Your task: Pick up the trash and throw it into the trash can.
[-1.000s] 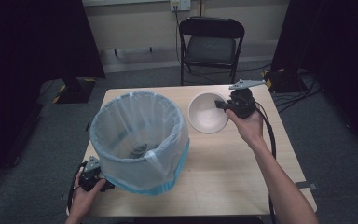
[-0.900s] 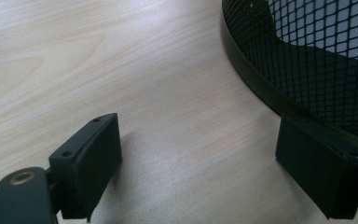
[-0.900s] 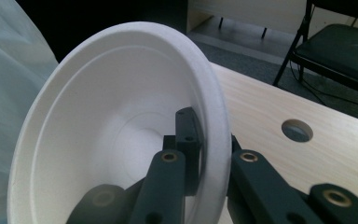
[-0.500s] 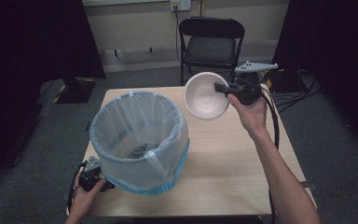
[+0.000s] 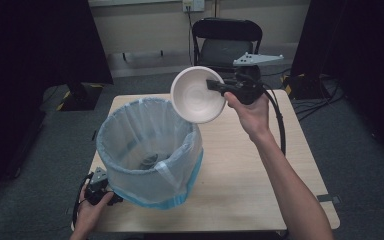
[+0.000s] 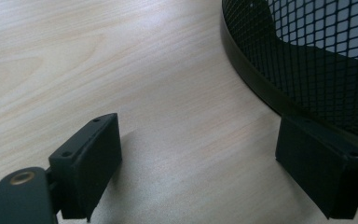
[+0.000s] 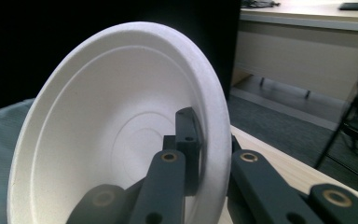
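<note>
Bowl [image 5: 196, 95] now nearer lined bin [image 5: 147, 150]

Right gripper [image 5: 219, 86] has lifted the white round paper bowl [image 5: 198, 94] off the light wooden table [image 5: 240, 170]: flat on the tabletop a second ago, tipped up in the air half a second ago, now carried further left with its lower edge over the rim of the black mesh bin lined with a pale blue plastic bag [image 5: 149, 145]. Bowl's open face has turned from facing up to facing sideways toward the bin, rim pinched between the jaws.
</note>
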Available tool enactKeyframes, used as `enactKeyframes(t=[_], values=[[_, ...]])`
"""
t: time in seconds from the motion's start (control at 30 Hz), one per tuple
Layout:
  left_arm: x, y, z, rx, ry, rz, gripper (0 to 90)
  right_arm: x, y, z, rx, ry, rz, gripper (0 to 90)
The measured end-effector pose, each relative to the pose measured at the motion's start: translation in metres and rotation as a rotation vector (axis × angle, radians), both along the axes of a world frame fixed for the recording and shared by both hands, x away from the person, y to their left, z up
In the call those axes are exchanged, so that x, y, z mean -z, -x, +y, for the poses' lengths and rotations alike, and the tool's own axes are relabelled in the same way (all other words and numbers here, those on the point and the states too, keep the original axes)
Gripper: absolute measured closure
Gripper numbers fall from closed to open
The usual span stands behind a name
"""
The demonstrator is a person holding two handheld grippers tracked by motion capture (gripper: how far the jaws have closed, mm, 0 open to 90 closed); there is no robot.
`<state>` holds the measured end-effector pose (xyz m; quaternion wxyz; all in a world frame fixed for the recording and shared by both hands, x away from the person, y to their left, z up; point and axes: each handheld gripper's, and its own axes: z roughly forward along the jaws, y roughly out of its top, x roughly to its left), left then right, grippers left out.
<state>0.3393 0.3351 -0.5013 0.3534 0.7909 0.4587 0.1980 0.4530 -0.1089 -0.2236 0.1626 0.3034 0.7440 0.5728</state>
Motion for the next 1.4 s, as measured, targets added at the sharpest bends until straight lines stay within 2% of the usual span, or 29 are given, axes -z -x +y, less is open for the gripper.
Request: enactKeyframes(t=[0.03, 0.13, 0.17, 0.3, 0.33, 0.37, 0.5, 0.57, 0.63, 0.77, 0.8, 0.87, 0.93, 0.97, 1.07, 1.13, 1.23, 1.4], values=[[0.000, 0.000, 0.000, 0.000, 0.000, 0.000, 13.8, 0.000, 0.000, 0.000, 0.000, 0.000, 0.000, 86.7], [0.000, 0.000, 0.000, 0.002, 0.001, 0.000, 13.8, -0.006, 0.004, 0.019, -0.037, -0.003, 0.002, 86.6], [0.000, 0.000, 0.000, 0.002, 0.001, 0.000, 13.8, -0.006, 0.004, 0.019, -0.037, -0.003, 0.002, 86.6], [0.000, 0.000, 0.000, 0.003, 0.001, 0.000, 13.8, -0.007, 0.006, 0.040, -0.084, -0.005, 0.004, 86.6], [0.000, 0.000, 0.000, 0.003, 0.001, 0.000, 13.8, -0.006, 0.006, 0.050, -0.106, 0.002, 0.011, 86.6], [0.000, 0.000, 0.000, 0.004, 0.001, 0.000, 13.8, -0.006, 0.006, 0.050, -0.106, 0.002, 0.011, 86.6], [0.000, 0.000, 0.000, 0.004, 0.001, 0.000, 13.7, 0.000, 0.003, 0.075, -0.152, 0.030, 0.032, 86.5], [0.000, 0.000, 0.000, 0.004, 0.001, 0.000, 13.8, 0.001, 0.003, 0.079, -0.159, 0.041, 0.037, 86.4], [0.000, 0.000, 0.000, 0.004, 0.001, 0.000, 13.8, 0.004, 0.000, 0.088, -0.175, 0.057, 0.043, 81.9], [0.000, 0.000, 0.000, 0.005, 0.001, 0.000, 13.8, 0.009, -0.001, 0.093, -0.180, 0.091, 0.044, 79.5], [0.000, 0.000, 0.001, 0.006, -0.003, -0.001, 13.7, 0.010, 0.000, 0.092, -0.179, 0.090, 0.040, 70.4], [-0.001, 0.000, 0.001, 0.013, -0.012, 0.001, 13.7, 0.010, 0.000, 0.090, -0.162, 0.077, 0.030, 59.8], [0.000, 0.000, 0.001, 0.006, 0.000, -0.001, 13.7, 0.010, -0.001, 0.089, -0.163, 0.060, 0.040, 56.6], [0.000, 0.000, 0.001, 0.006, 0.000, -0.001, 13.7, 0.010, -0.001, 0.089, -0.163, 0.060, 0.040, 56.6], [0.000, 0.000, 0.001, 0.008, -0.005, -0.001, 13.7, 0.011, -0.003, 0.088, -0.154, 0.065, 0.055, 47.1], [0.000, 0.000, 0.000, 0.006, 0.000, 0.000, 13.7, 0.012, -0.003, 0.088, -0.148, 0.067, 0.055, 44.3], [0.000, 0.000, 0.001, 0.012, -0.008, 0.001, 13.7, 0.012, -0.005, 0.087, -0.130, 0.075, 0.046, 38.7], [0.000, 0.000, 0.001, 0.012, -0.005, 0.002, 13.7, 0.012, -0.006, 0.080, -0.109, 0.061, 0.020, 30.1]])
